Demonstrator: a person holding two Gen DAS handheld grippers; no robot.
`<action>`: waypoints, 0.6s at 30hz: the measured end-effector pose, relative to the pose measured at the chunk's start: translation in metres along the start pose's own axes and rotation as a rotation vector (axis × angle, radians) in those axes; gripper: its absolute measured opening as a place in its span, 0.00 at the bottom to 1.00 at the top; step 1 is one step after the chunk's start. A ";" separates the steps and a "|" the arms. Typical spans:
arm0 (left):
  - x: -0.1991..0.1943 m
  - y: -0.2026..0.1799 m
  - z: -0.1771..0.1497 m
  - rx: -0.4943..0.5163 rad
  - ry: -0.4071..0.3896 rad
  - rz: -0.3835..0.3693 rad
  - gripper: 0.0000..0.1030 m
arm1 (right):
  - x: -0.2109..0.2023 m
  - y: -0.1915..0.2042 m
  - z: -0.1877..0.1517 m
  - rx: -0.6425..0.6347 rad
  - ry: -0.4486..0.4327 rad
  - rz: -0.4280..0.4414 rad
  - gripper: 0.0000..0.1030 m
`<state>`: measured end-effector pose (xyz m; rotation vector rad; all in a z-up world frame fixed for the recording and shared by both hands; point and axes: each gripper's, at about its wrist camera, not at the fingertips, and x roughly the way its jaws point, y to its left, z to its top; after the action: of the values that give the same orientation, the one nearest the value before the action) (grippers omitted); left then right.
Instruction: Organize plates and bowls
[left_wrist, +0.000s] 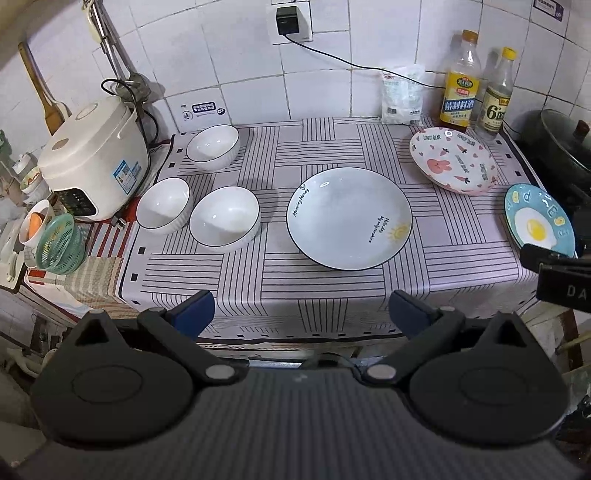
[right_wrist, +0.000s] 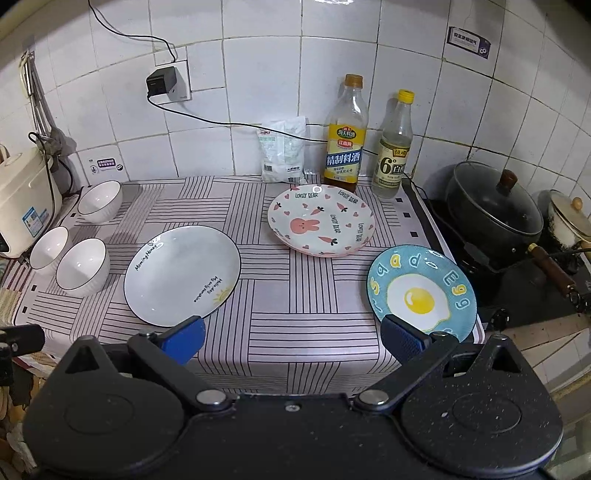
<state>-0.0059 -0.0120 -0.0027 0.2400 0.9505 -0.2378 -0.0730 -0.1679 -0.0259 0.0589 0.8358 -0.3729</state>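
I am holding my left fingers (left_wrist: 301, 314) and right fingers (right_wrist: 291, 338) spread wide and empty over the bench's near edge. Three white ribbed bowls (left_wrist: 224, 218) are sitting left of the large white plate (left_wrist: 349, 218); the pink rabbit plate (right_wrist: 320, 220) and blue egg plate (right_wrist: 422, 290) are lying to its right.

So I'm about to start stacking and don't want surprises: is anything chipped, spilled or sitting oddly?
No chips or spills show. One oddity: the egg plate sits at the table's right front corner, near the edge beside the stove, and the pink plate looks like a stack of two. The three bowls stand upright.
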 end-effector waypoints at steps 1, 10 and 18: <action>0.000 0.000 0.000 0.001 0.001 -0.001 0.99 | 0.000 0.000 0.000 0.001 0.000 -0.001 1.00; -0.004 -0.003 -0.003 0.031 -0.008 -0.008 0.99 | 0.000 -0.001 -0.001 0.007 -0.003 -0.007 1.00; -0.005 -0.005 -0.005 0.040 -0.019 -0.012 0.98 | -0.001 -0.002 -0.002 0.001 -0.011 -0.004 1.00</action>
<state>-0.0142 -0.0150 -0.0020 0.2683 0.9289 -0.2695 -0.0761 -0.1684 -0.0262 0.0563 0.8250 -0.3771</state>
